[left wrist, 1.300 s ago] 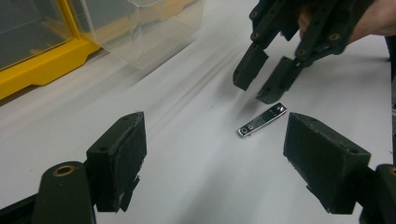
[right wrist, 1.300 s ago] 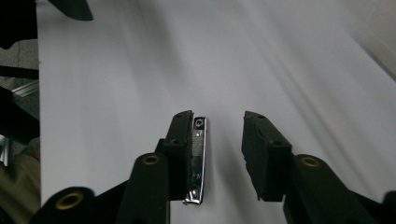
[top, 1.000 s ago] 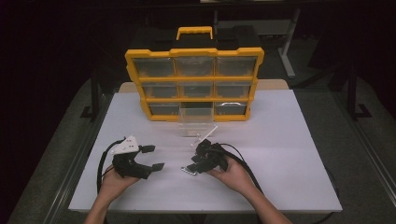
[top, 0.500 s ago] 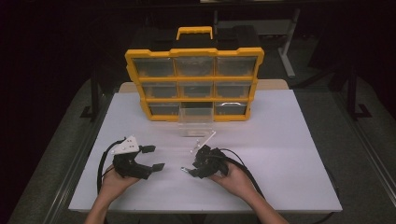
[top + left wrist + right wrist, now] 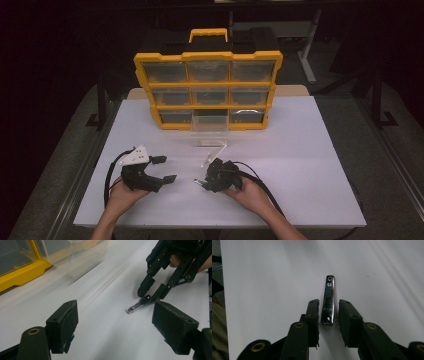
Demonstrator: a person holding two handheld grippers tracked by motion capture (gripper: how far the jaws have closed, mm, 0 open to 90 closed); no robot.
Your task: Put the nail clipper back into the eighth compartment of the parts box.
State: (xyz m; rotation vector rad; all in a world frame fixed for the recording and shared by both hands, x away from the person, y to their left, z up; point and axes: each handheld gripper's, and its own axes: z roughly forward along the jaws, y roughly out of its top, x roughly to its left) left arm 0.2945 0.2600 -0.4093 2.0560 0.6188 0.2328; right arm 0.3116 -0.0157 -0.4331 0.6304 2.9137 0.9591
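A small chrome nail clipper (image 5: 328, 300) lies flat on the white table (image 5: 300, 165), with its near end between the jaws of my right gripper (image 5: 328, 312). Those jaws have just been closing, and a thin gap still shows on each side of the clipper, so the pads do not press it. In the left gripper view the same clipper (image 5: 137, 306) pokes out from the right gripper (image 5: 151, 296). My left gripper (image 5: 165, 169) is held wide open to the left of it, with nothing between its jaws.
A yellow organizer (image 5: 207, 80) with clear drawers stands upright at the back of the table. One clear drawer (image 5: 210, 125) is pulled out from its bottom row, and a clear plastic piece (image 5: 212, 152) lies just in front of it.
My right gripper's jaws have narrowed around the nail clipper and the hand has edged slightly nearer. The left gripper has stayed where it was.
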